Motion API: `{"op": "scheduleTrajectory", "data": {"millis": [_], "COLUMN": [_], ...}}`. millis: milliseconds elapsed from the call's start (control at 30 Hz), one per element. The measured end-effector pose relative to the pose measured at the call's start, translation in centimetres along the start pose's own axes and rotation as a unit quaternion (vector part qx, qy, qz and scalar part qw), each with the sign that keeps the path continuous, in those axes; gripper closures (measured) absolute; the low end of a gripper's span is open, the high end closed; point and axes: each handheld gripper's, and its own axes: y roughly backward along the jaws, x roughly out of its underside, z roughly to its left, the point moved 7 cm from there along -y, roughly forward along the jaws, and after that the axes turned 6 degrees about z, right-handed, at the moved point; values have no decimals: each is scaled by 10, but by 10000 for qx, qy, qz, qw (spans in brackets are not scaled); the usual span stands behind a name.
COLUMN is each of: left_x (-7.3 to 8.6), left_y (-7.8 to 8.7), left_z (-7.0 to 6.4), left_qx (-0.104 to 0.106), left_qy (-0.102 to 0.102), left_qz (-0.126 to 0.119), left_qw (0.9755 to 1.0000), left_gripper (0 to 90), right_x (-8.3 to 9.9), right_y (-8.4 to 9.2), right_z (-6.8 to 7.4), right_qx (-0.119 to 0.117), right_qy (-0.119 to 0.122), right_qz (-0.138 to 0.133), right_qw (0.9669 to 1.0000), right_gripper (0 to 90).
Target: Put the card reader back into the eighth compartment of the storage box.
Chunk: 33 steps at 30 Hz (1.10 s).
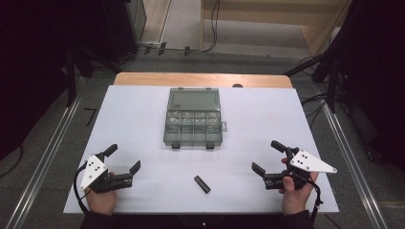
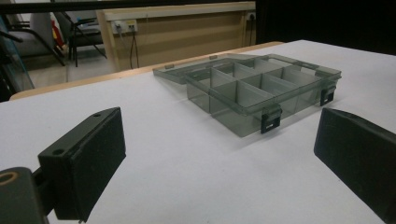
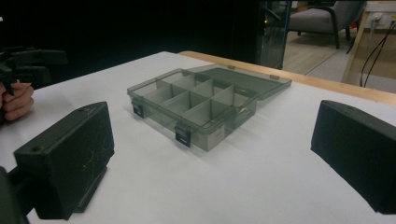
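Left gripper [image 1: 125, 159] and right gripper [image 1: 268, 157] both spread wide, empty, flanking black stick [image 1: 202, 184] on desk [image 1: 133, 114]; organizer box [image 1: 193, 117] lid open.

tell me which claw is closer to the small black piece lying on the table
Right, though only slightly. The small black piece lies between them near the table's front edge: the right claw sits to its right, the left claw farther off to its left. Both are open.

smoky see-through compartment box [image 1: 193, 125] sits mid-table with its lid flipped open flat behind it, and a little black stick [image 1: 202, 184] lies flat near the front edge
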Motion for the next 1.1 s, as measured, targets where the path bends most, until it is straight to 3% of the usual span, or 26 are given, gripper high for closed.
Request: {"op": "scheduleTrajectory", "data": {"millis": [167, 500, 767, 1100], "left_x": [0, 0, 0, 0], "left_y": [0, 0, 0, 0], "left_z": [0, 0, 0, 0], "left_qx": [-1, 0, 2, 1], "left_qy": [4, 4, 9, 9], "left_qz": [-2, -3, -4, -4], "left_qw": [10000, 10000, 10000, 10000], "left_gripper": [23, 23, 23, 23], "right_x": [-1, 0, -1, 2], "right_y": [-14, -34, -53, -71], "right_z": [13, 37, 58, 74], "right_qx": [-23, -307, -396, -530], "right_qy": [120, 195, 376, 340], "right_qz": [206, 405, 700, 961], "right_qw": [9997, 9985, 9960, 9934], "right_gripper": [0, 0, 0, 0]}}
